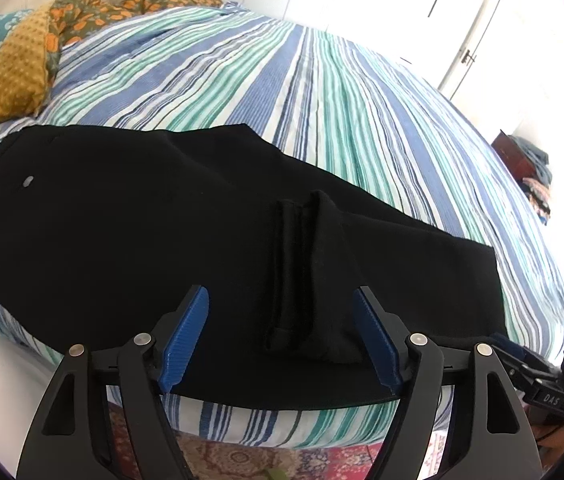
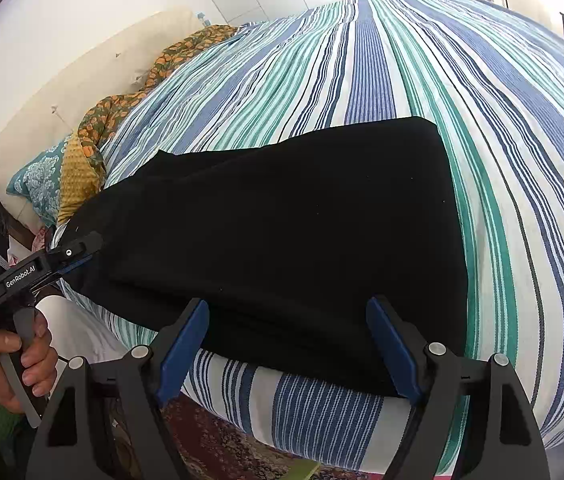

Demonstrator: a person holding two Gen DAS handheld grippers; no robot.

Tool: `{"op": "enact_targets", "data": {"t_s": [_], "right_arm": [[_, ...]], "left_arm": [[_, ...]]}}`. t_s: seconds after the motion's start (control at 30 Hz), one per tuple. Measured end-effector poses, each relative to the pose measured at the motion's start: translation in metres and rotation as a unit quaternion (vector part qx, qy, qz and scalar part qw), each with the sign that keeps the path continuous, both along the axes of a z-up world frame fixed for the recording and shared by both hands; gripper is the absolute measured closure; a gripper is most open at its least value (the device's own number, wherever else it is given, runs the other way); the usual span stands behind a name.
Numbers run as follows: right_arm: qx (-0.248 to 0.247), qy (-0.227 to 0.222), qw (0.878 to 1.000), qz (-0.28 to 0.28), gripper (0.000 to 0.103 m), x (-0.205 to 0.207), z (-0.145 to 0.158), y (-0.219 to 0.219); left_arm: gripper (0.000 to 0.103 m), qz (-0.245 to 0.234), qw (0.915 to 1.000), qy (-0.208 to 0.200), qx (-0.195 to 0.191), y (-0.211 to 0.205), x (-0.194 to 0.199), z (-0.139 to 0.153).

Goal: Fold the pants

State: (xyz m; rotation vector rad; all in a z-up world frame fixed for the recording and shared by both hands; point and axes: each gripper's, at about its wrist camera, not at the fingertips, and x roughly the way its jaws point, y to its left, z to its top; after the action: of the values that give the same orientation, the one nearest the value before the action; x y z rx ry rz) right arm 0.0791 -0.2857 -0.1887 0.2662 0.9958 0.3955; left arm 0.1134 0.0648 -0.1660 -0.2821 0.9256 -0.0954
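Left wrist view: the left claw (image 1: 282,336) tilts down, released, straddling a raised fold of the black pants (image 1: 122,220) on the striped bed (image 1: 321,92). Right wrist view: the right claw (image 2: 287,346) hangs released over the pants' near edge, while a hand (image 2: 18,364) grips the left claw's handle.

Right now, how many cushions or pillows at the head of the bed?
3 visible: cream pillow against the wall, teal patterned cushion below it, mustard knobbly cushion beside the teal. The orange-flowered cloth may hide more.
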Motion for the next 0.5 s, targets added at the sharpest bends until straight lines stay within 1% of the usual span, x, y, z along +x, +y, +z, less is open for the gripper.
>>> {"op": "enact_targets", "data": {"t_s": [0.23, 0.5], "right_arm": [[0.003, 0.0, 1.0, -0.001, 0.02, 0.0, 0.0, 0.0], [0.01, 0.001, 1.0, -0.003, 0.019, -0.001, 0.001, -0.001]], "left_arm": [[0.026, 0.033, 0.9993, 0.008, -0.014, 0.013, 0.003, -0.003], [0.026, 0.049, 0.9987, 0.007, -0.014, 0.021, 0.002, -0.005]]}}
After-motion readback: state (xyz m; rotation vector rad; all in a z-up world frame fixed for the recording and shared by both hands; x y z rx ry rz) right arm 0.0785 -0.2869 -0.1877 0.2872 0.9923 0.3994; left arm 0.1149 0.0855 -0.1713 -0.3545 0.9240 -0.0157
